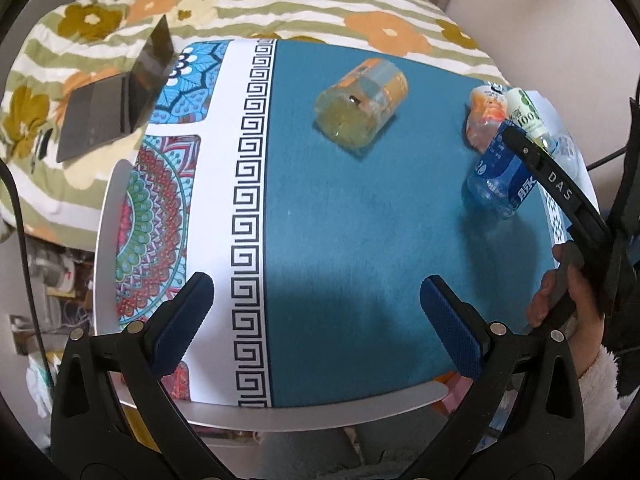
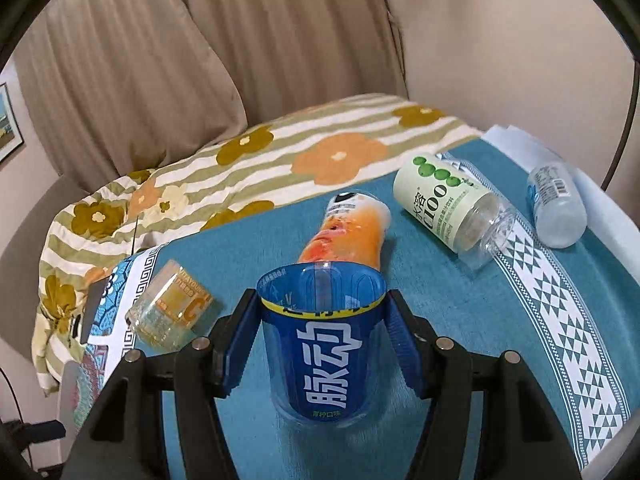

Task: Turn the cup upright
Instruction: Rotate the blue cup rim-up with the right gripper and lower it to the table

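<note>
A blue cut-bottle cup [image 2: 320, 336] with white characters stands between the pads of my right gripper [image 2: 320, 320], tilted, mouth up and away; the jaws are closed against its sides. It also shows in the left wrist view [image 1: 498, 176], held by the right gripper's finger [image 1: 556, 178] at the table's right side. My left gripper [image 1: 316, 320] is open and empty over the near part of the teal cloth [image 1: 360, 240]. A yellow-orange cup [image 1: 362, 104] lies on its side in the middle of the cloth, and shows in the right wrist view [image 2: 172, 312].
An orange cup [image 2: 348, 228], a green-label cup [image 2: 452, 208] and a clear bottle [image 2: 556, 204] lie on their sides at the table's right. A laptop [image 1: 116, 96] sits on the flowered bedding [image 1: 280, 4] beyond the table's left corner.
</note>
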A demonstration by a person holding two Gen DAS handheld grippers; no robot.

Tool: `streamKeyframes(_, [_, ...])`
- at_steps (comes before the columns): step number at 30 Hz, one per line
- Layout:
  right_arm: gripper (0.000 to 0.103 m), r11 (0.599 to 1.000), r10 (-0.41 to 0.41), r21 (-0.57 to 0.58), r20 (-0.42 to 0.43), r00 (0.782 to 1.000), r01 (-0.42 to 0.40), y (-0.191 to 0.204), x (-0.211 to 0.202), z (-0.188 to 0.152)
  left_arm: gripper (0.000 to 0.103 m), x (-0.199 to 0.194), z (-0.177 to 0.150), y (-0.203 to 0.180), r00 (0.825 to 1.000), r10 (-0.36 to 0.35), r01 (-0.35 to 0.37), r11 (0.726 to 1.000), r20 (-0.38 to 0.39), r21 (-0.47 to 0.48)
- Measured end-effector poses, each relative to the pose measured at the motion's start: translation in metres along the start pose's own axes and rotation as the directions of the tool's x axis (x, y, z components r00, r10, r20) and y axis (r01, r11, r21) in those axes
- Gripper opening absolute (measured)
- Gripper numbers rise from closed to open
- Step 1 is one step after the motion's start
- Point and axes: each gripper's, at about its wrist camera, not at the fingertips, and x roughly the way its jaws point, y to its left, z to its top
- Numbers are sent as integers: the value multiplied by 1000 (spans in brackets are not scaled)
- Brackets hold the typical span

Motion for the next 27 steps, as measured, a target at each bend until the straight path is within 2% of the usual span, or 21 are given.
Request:
streamKeyframes(15, [58, 988, -13, -152, -36, 999, 7, 7, -23, -25, 103, -2, -2, -12, 1000, -23, 23, 1000, 9, 10])
streamKeyframes(24, [60, 980, -15, -197, -41, 999, 7, 11, -26, -31, 103, -4, -9, -18, 1000, -19, 19, 1000, 7, 1])
streamKeyframes(27, [67, 983, -28, -181, -47, 998, 19, 9, -25, -33, 103, -5, -12, -20, 1000, -17, 17, 1000, 7, -3])
